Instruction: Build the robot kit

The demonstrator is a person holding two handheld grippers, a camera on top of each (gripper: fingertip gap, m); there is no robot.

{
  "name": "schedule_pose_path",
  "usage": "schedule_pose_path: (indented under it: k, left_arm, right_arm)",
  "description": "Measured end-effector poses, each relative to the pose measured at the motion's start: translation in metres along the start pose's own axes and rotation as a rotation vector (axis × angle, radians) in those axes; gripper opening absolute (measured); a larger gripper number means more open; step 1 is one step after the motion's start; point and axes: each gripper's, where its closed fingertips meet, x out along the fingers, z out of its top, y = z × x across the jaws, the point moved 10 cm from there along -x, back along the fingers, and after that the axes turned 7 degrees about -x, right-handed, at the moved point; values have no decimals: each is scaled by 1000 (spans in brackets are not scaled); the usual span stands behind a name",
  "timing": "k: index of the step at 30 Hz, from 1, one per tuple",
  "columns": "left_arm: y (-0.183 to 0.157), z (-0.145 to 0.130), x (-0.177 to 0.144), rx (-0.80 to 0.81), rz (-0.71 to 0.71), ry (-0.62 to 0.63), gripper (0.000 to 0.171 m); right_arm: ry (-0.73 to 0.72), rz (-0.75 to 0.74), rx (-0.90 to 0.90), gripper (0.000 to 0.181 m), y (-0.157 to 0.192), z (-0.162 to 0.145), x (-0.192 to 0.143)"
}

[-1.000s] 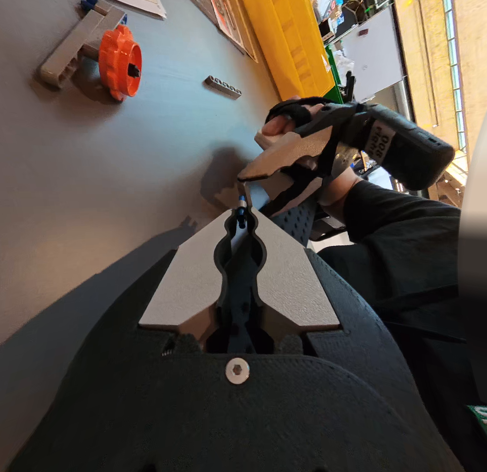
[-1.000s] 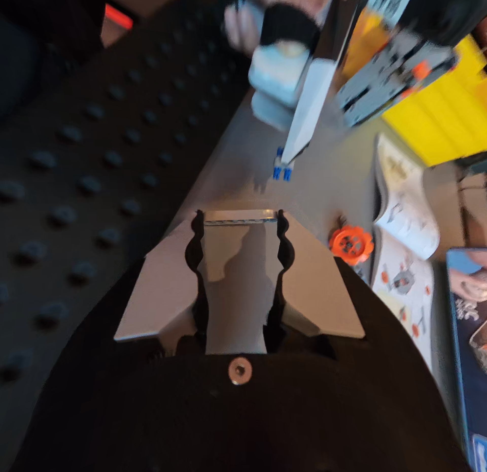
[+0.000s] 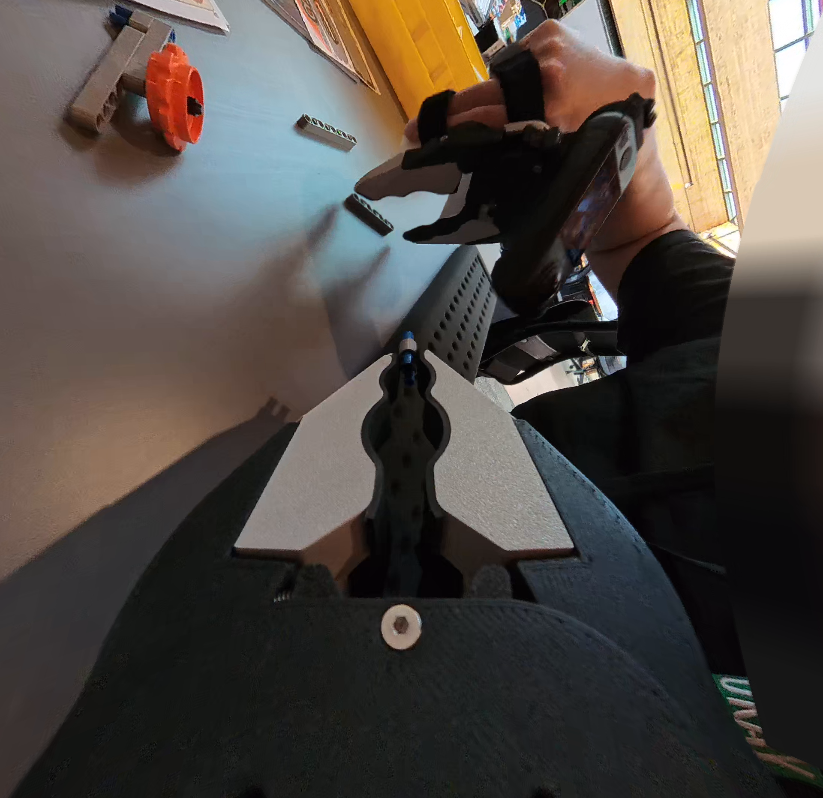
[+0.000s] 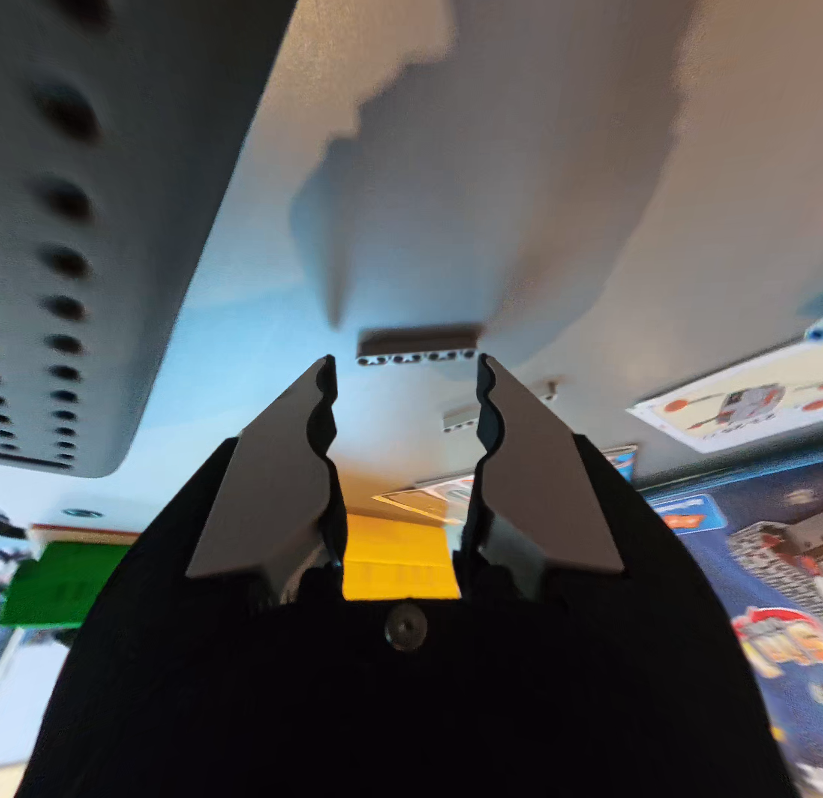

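Presently the right hand-held gripper (image 4: 406,367) stands open, its tips just short of a dark holed beam (image 4: 418,347) lying crosswise on the bench (image 4: 445,153). The left hand-held gripper (image 3: 407,360) is clamped on a blue pin piece (image 3: 406,353), farther off.

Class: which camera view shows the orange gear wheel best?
The left wrist view: the orange gear wheel sits sharp and whole on the table, joined to a grey beam. In the right wrist view I cannot find it.
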Motion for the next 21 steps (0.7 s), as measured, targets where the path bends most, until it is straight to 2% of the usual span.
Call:
schedule_pose_path:
  k: [2, 4, 6, 8, 10, 12, 15, 18, 21]
  left_arm:
    - [0, -1, -2, 2, -15, -4, 5]
    - [-1, -2, -4, 7, -32, -12, 5]
    - [-2, -2, -4, 10, -50, -16, 5]
    - [-2, -1, -2, 12, -66, -10, 5]
    - [-3, 0, 1, 20, -75, 5, 6]
    - [-4, 1, 4, 26, -75, 19, 5]
    - [-4, 0, 6, 23, -74, 21, 5]
    - [-6, -1, 5, 26, -66, 17, 5]
    - [-6, -3, 5, 23, -67, 14, 6]
  right_arm:
    - [-114, -18, 143, 64, 5, -16, -14]
    - [-297, -48, 411, 56, 11, -40, -29]
    - [-529, -160, 750, 40, 15, -66, -36]
    - [-803, -88, 1095, 38, 22, -80, -27]
    - [-996, -3, 1263, 37, 26, -79, -15]
    - [-933, -88, 1304, 34, 28, -71, -10]
    - [-689, -180, 1279, 32, 23, -56, -4]
    - [-598, -107, 1291, 26, 15, -49, 2]
    - [-548, 20, 1305, 8, 9, -43, 7]
